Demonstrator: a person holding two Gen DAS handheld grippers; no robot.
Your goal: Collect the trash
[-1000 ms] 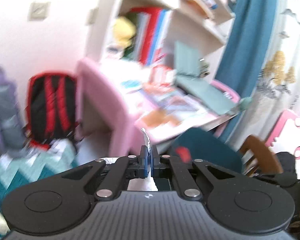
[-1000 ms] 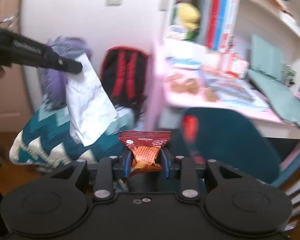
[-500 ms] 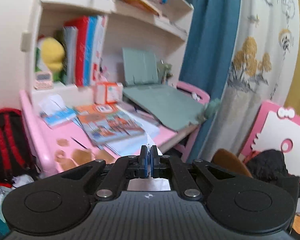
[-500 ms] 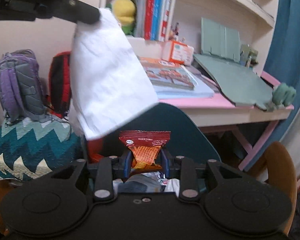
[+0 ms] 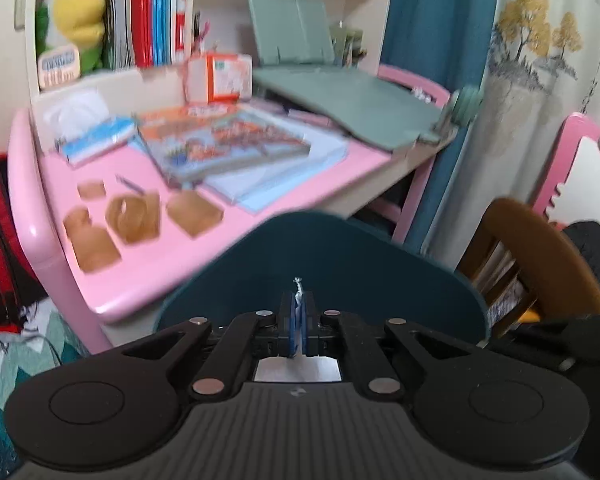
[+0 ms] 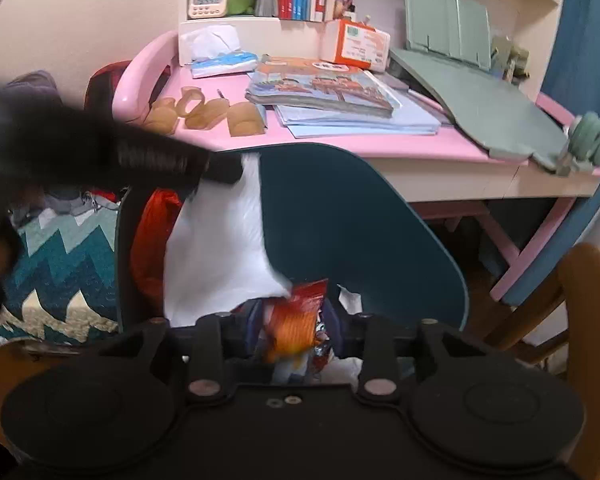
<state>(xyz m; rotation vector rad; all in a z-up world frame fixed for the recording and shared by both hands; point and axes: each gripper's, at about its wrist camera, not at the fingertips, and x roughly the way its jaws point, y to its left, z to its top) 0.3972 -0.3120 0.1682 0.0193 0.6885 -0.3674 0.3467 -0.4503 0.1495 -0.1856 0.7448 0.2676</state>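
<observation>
While the left gripper (image 6: 220, 170) keeps its jaws clamped on the limp white plastic bag (image 6: 220, 256), the right gripper (image 6: 294, 330) has just been opening its jaws, the crinkly orange snack wrapper (image 6: 296, 320) sliding loose between them. Featherlight, slippery stuff: pinch an edge.

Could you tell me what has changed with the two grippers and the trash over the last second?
The right gripper has just been opening; the orange-red snack wrapper between its pads has tilted and blurred, apparently slipping loose above the teal bin. The left gripper swung the white plastic bag closer. It stays clamped on the bag.
</observation>
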